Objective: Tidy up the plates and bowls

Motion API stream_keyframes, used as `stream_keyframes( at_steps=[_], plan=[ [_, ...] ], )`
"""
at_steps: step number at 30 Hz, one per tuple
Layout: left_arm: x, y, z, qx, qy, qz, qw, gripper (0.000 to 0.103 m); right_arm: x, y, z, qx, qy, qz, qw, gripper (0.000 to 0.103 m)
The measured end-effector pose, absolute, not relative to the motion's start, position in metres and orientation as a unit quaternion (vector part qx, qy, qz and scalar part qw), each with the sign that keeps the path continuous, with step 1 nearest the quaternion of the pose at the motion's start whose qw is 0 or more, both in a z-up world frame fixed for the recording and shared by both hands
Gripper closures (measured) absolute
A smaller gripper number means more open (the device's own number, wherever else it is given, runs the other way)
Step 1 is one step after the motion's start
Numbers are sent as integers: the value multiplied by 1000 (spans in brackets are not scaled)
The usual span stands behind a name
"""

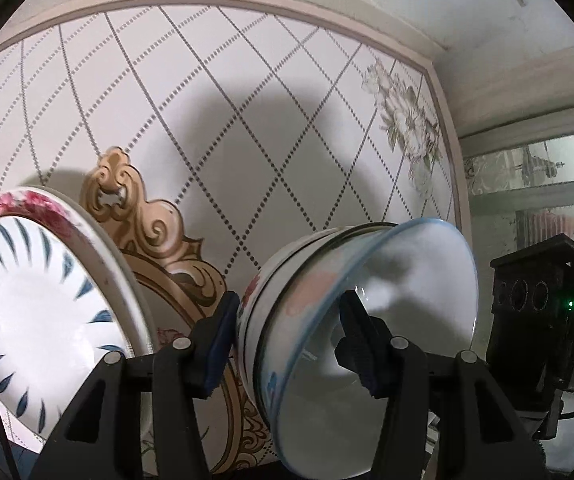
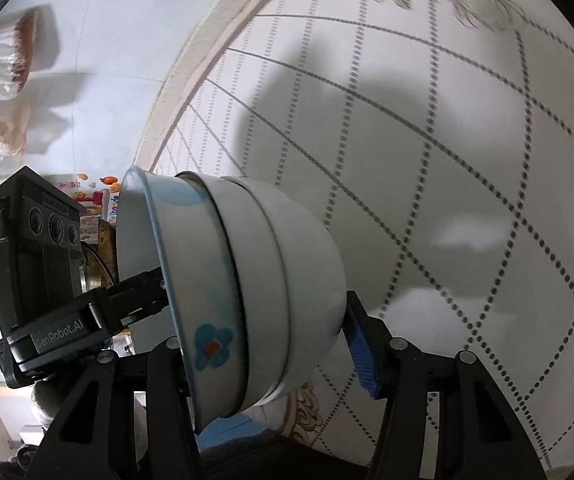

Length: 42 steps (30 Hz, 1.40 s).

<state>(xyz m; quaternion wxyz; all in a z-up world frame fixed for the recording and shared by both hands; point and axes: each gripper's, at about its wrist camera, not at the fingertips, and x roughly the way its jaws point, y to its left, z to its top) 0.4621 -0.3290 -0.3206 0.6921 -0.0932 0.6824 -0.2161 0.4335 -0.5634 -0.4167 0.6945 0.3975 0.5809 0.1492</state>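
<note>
A nested stack of bowls [image 1: 311, 320], white with a blue rim and flower prints, is held on its side between both grippers. My left gripper [image 1: 291, 336] is shut on the stack, one finger on the base side, one inside the top bowl. In the right wrist view the same stack of bowls [image 2: 247, 300] sits between my right gripper's [image 2: 263, 344] fingers, shut on it; the left gripper's finger [image 2: 135, 296] reaches into the bowl from the left. A stack of plates [image 1: 39, 304], the top one with blue leaf marks, stands tilted at the left.
The surface behind is a white cloth [image 1: 247, 128] with a dotted diamond grid, a flower print [image 1: 403, 120] and a gold scroll ornament [image 1: 143, 216]. The other gripper's camera body [image 1: 539, 312] is at the right. Plastic bags [image 2: 3, 80] lie at the far left.
</note>
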Motion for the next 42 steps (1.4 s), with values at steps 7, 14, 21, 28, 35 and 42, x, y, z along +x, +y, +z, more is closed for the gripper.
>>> stream_keyframes(
  at_steps=[7, 14, 21, 28, 35, 42],
  plan=[
    [468, -296, -302, -117, 672, -202, 703, 54, 451, -538, -393, 376, 580, 169, 702, 46],
    [471, -246, -290, -146, 661, -167, 717, 54, 471, -495, -380, 352, 589, 206, 698, 46],
    [464, -183, -293, -188, 656, -115, 722, 54, 490, -435, -379, 324, 606, 253, 681, 46],
    [458, -137, -305, -214, 655, -74, 721, 54, 506, -376, -396, 299, 626, 285, 662, 46],
    [461, -120, -322, -232, 656, -61, 715, 54, 515, -348, -413, 282, 637, 292, 655, 46],
    [466, -117, -329, -233, 654, -62, 717, 54, 523, -342, -420, 268, 640, 283, 662, 46]
  ],
)
